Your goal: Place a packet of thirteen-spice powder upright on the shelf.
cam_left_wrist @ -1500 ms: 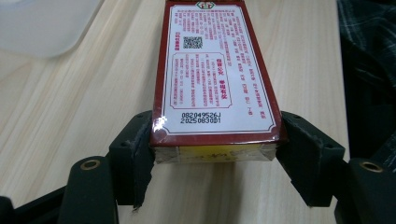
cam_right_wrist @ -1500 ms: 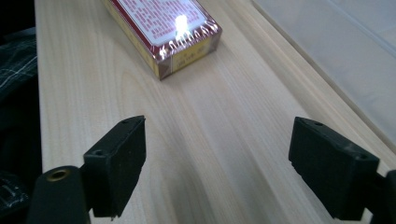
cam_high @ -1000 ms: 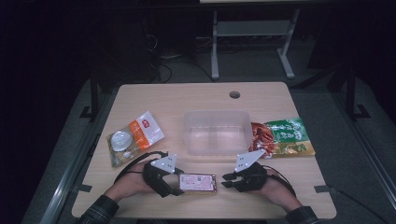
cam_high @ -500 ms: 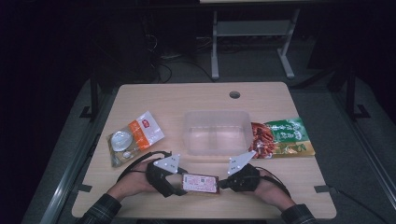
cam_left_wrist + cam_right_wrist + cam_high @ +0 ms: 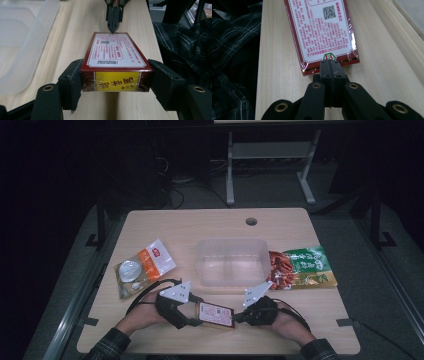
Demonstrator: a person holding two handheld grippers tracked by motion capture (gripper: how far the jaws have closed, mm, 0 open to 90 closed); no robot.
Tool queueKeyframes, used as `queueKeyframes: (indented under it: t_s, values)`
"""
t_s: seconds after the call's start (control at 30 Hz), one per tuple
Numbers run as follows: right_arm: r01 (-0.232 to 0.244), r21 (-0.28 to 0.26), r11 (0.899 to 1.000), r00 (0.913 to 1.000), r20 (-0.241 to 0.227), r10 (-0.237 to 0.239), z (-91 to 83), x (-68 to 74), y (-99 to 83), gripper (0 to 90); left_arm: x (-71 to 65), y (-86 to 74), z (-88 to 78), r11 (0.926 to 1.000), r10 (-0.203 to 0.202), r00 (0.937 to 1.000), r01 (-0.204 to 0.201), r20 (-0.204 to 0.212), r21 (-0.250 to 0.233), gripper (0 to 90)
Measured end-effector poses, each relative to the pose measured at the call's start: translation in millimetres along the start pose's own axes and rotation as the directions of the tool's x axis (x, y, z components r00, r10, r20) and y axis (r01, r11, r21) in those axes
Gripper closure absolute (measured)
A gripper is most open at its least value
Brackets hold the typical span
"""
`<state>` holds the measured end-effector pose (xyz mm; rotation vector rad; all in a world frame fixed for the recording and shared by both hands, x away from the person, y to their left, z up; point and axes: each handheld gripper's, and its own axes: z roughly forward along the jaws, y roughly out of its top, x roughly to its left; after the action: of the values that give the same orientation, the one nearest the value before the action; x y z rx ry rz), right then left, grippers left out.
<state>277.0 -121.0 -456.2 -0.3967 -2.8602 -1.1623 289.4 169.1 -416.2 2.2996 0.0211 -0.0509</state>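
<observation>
Red-bordered, a flat box point(image 5: 216, 314) lies near the bench's point(image 5: 210, 225) near edge. Left gripper point(image 5: 115, 80) clamps it across one end, pads on both sides. Right gripper point(image 5: 329, 65), jaws pressed together, touches the opposite end's edge. Clear tub point(image 5: 231, 261) sits mid-bench.

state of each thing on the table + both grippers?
Box: flat on the table, label side up, held at both ends.
Left gripper: jaws clamped on the box's two long sides.
Right gripper: jaws shut, tips at the box's end.
Tub: open, empty.
Orange packet: lying flat, sealed.
Green packet: lying flat beside the tub.
</observation>
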Motion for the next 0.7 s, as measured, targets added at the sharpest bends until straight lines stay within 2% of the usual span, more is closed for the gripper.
queueKeyframes:
  t_s: [0.33, 0.6, 0.7]
  values:
    - [-0.010, 0.012, 1.000, 0.9999, -0.006, 0.010, 2.1, -0.1, -0.1, 89.9, -2.2, 15.8, -0.1, 0.9963, 0.032, 0.9994, -0.033, -0.010, -0.080, 31.6]
    - [0.005, 0.012, 1.000, 1.0000, 0.004, -0.005, 3.2, -1.0, -0.1, 89.9, 1.6, 29.7, 5.5, 0.9880, 0.049, 0.9987, -0.050, -0.013, -0.146, 31.6]
    - [0.006, 0.017, 1.000, 0.9999, 0.009, -0.006, 3.1, -0.3, 0.2, 89.9, 2.9, 34.6, 9.8, 0.9839, 0.041, 0.9991, -0.042, -0.007, -0.174, 31.6]
